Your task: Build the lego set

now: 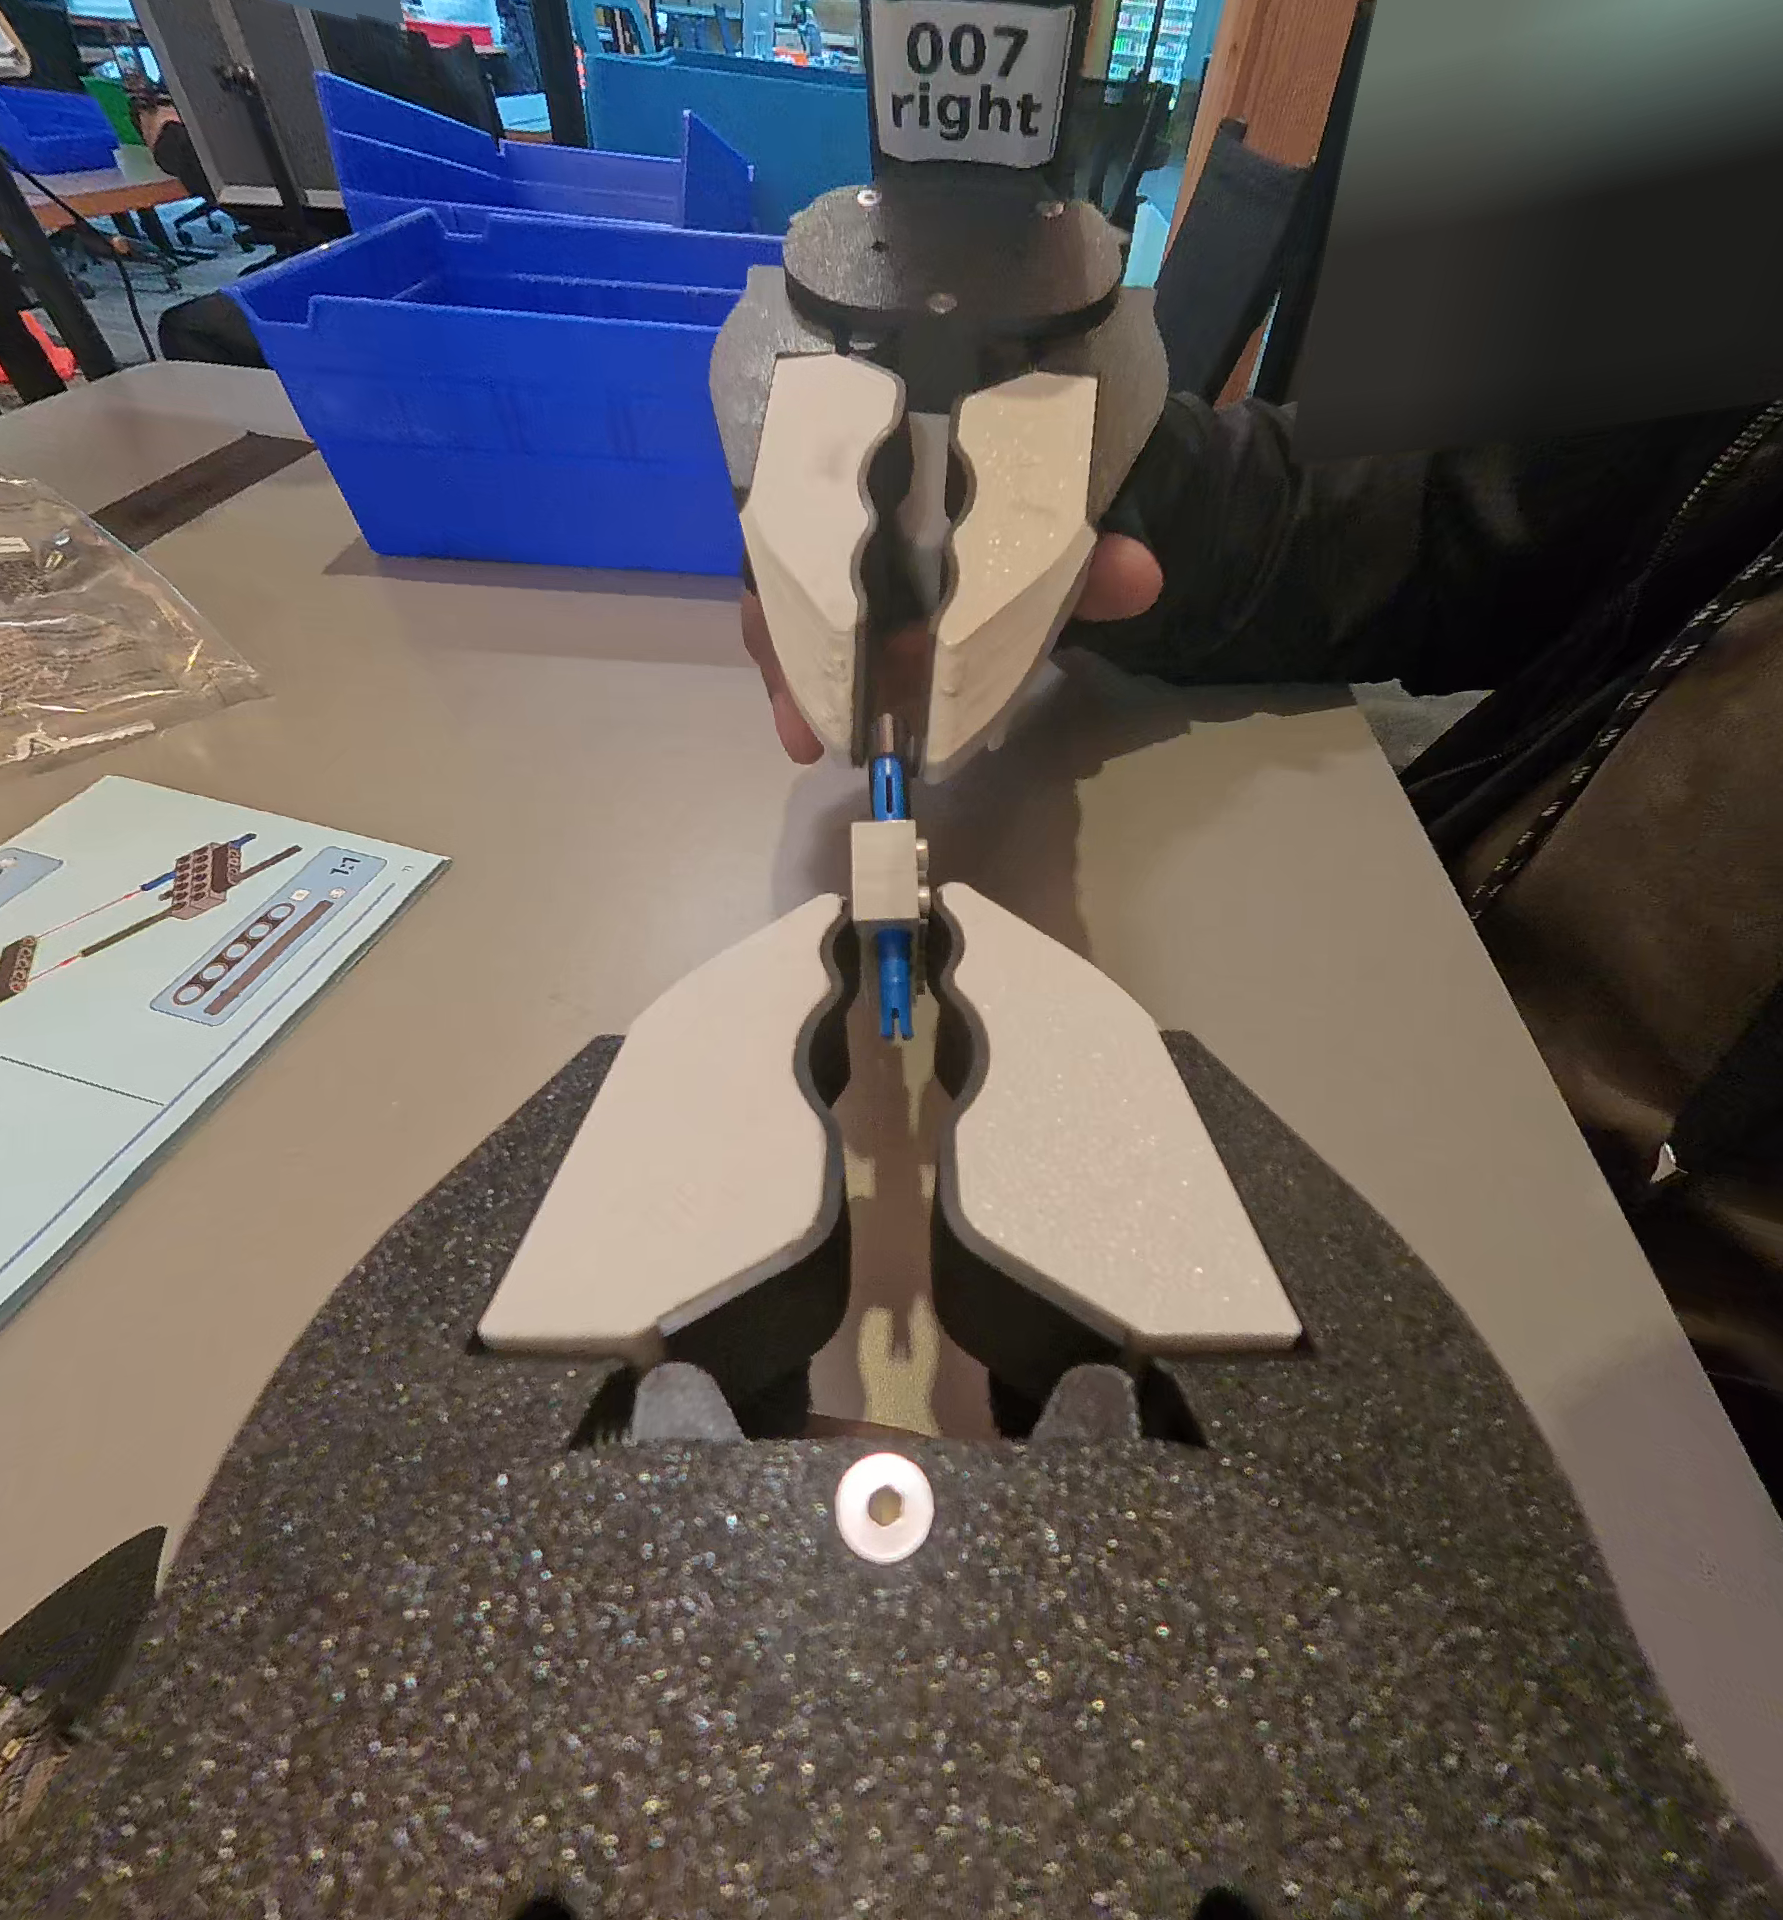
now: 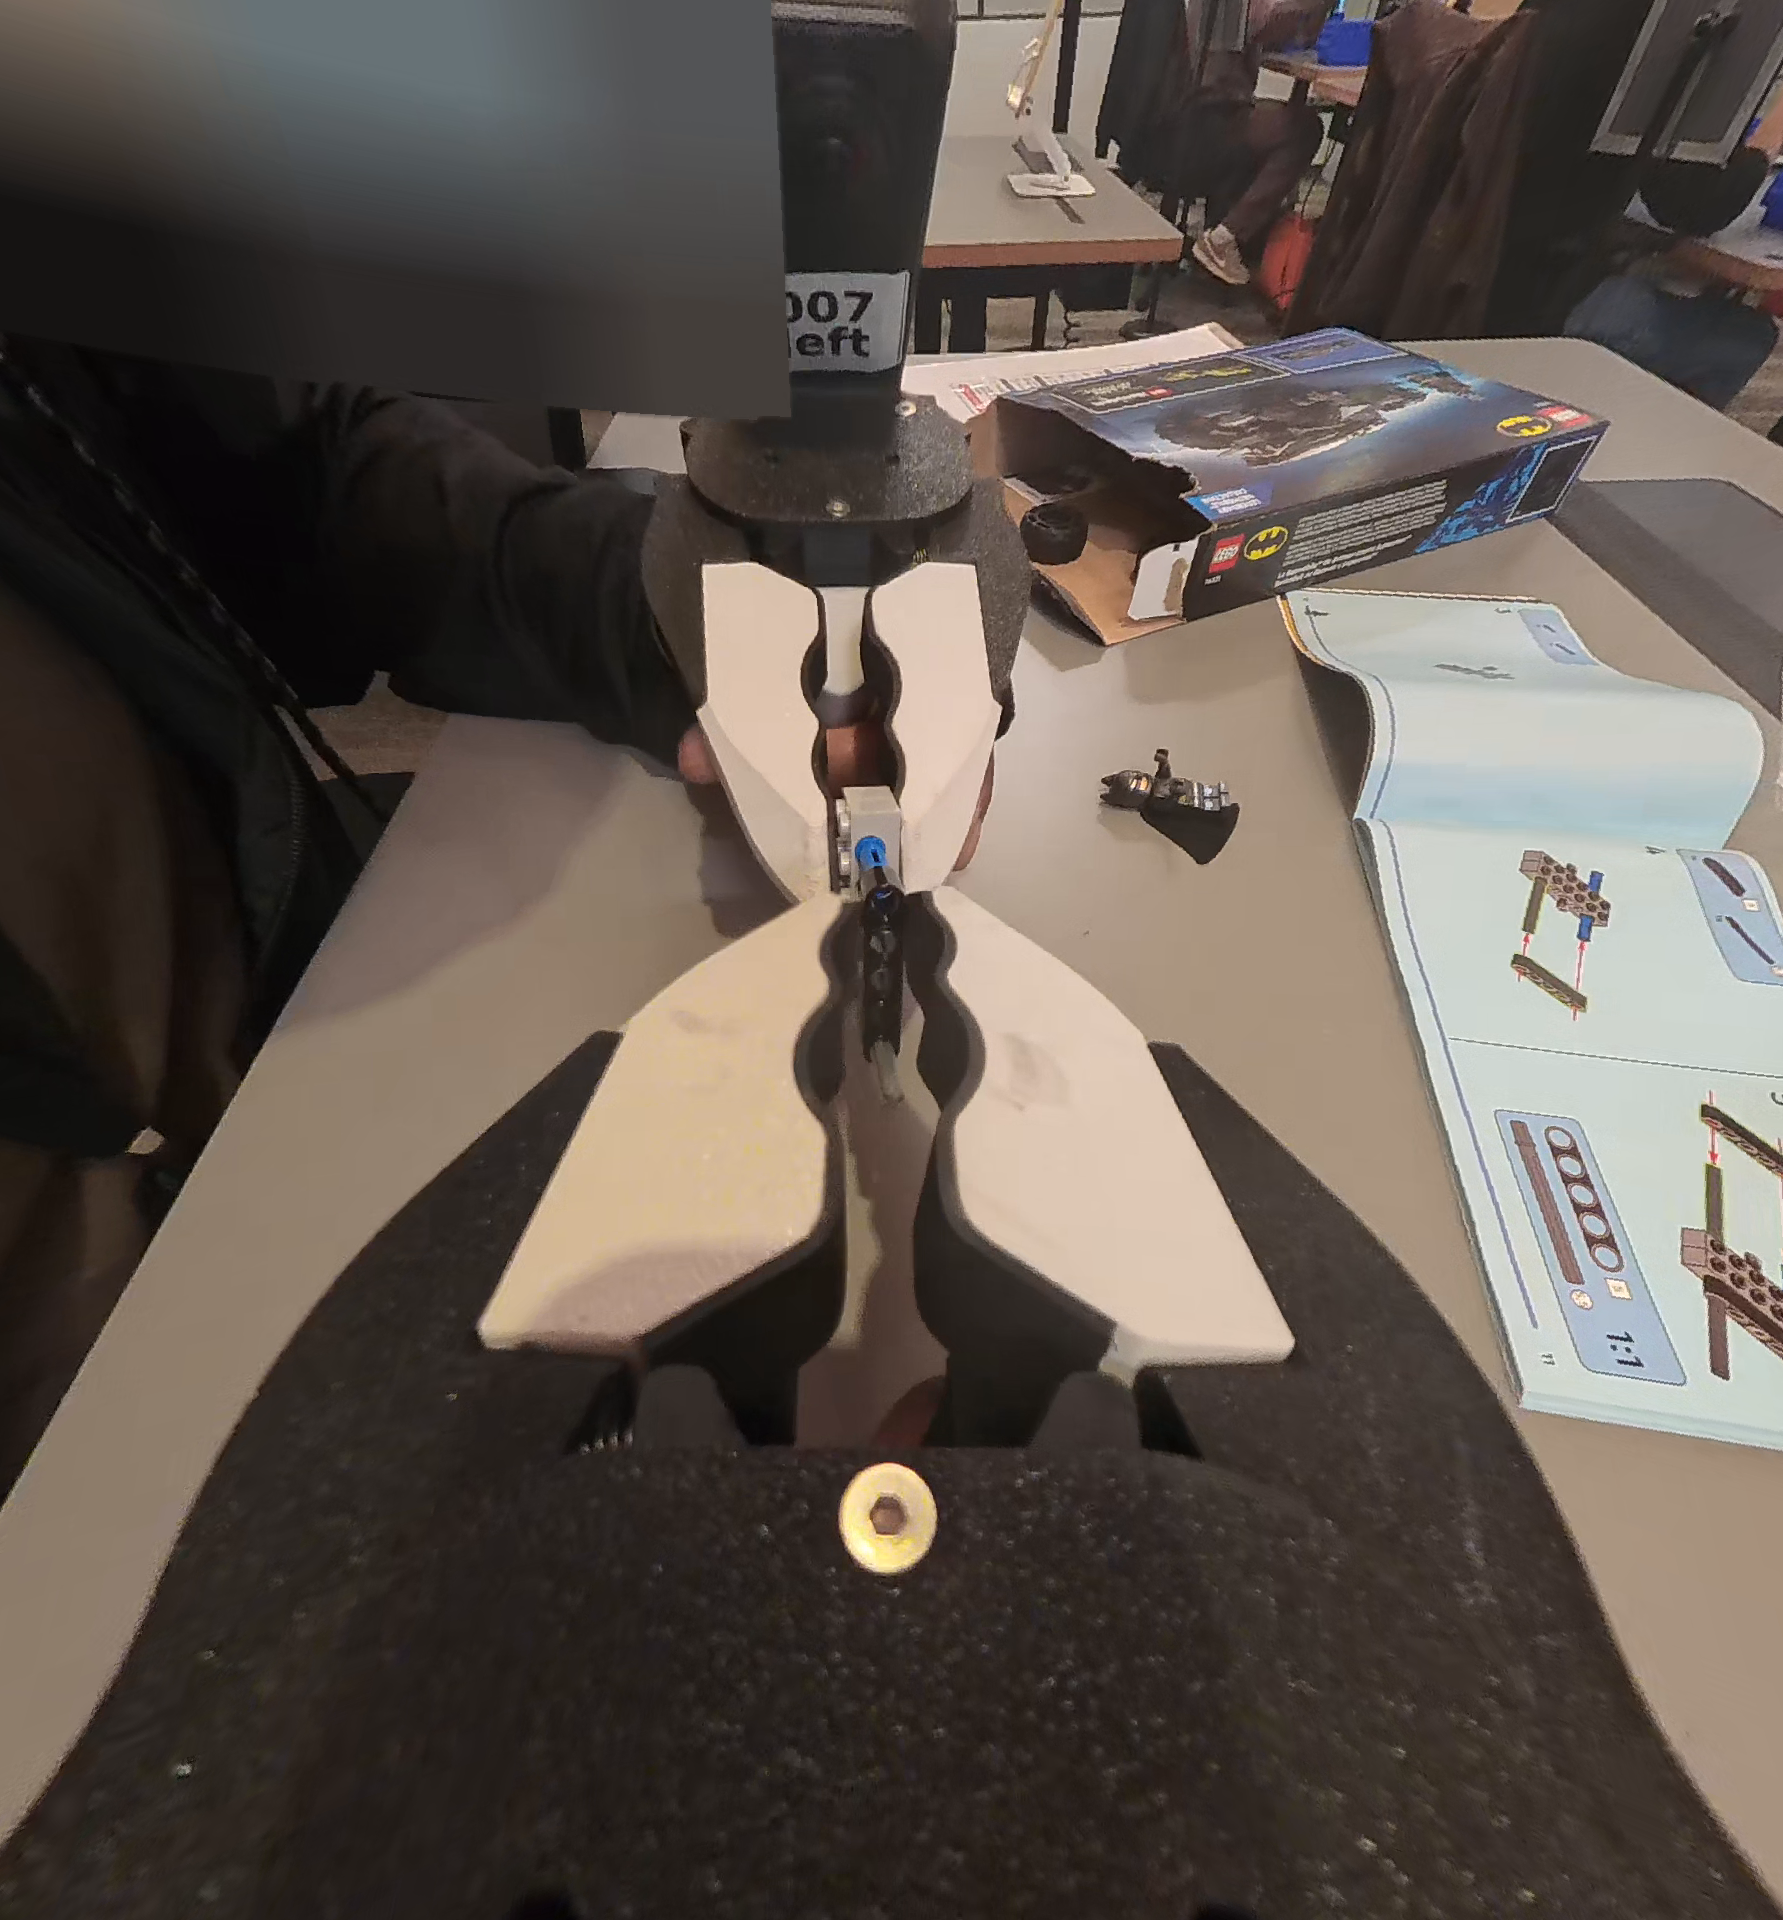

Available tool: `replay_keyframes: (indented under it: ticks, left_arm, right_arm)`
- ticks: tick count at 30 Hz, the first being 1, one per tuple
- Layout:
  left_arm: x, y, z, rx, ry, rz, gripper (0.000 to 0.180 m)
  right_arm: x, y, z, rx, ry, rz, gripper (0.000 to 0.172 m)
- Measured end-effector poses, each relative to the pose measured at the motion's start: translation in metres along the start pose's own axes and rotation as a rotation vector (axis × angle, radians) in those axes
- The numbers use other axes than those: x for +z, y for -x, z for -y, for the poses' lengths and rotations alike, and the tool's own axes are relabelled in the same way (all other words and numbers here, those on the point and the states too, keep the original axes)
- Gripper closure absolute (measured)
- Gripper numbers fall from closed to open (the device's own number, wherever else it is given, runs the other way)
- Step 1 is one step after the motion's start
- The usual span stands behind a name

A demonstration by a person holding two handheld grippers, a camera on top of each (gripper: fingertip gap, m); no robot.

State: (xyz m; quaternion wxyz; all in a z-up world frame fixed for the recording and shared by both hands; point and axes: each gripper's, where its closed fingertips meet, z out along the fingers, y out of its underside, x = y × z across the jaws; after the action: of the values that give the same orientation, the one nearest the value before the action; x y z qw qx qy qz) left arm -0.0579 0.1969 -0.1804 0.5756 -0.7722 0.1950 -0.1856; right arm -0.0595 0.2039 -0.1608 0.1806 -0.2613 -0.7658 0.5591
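My left gripper (image 1: 892,902) is shut on a small grey brick (image 1: 884,871) held at its fingertips. A blue pin (image 1: 885,795) runs through the brick and sticks out on both sides. My right gripper (image 2: 882,912) is shut on a thin black beam with holes (image 2: 882,971), and a grey axle (image 2: 888,1081) shows at the beam's rear end. The two grippers face each other tip to tip above the table. The beam's front end meets the blue pin (image 2: 866,850) on the grey brick (image 2: 874,821). The right gripper (image 1: 892,753) also shows in the left wrist view.
Blue bins (image 1: 513,416) stand at the back of the grey table (image 1: 554,727). There is an open instruction booklet (image 2: 1593,1039), a clear plastic bag (image 1: 56,623), an opened toy box (image 2: 1334,468) and a small black minifigure (image 2: 1173,805). A person's dark sleeves are behind both grippers. The tips of both grippers are at nearly the same place. About 15 cm separates my left fingertips from the small black minifigure (image 2: 1173,805). It turns up in the left wrist view (image 1: 80,1694) as well.
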Motion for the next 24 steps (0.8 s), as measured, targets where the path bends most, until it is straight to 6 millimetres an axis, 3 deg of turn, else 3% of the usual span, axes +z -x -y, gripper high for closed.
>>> replay_keyframes:
  ticks: [24]
  left_arm:
    - [0.01, -0.003, -0.034, 0.02, 0.248, 0.009, 0.17]
  right_arm:
    - [0.009, 0.006, -0.035, -0.043, 0.181, 0.05, 0.164]
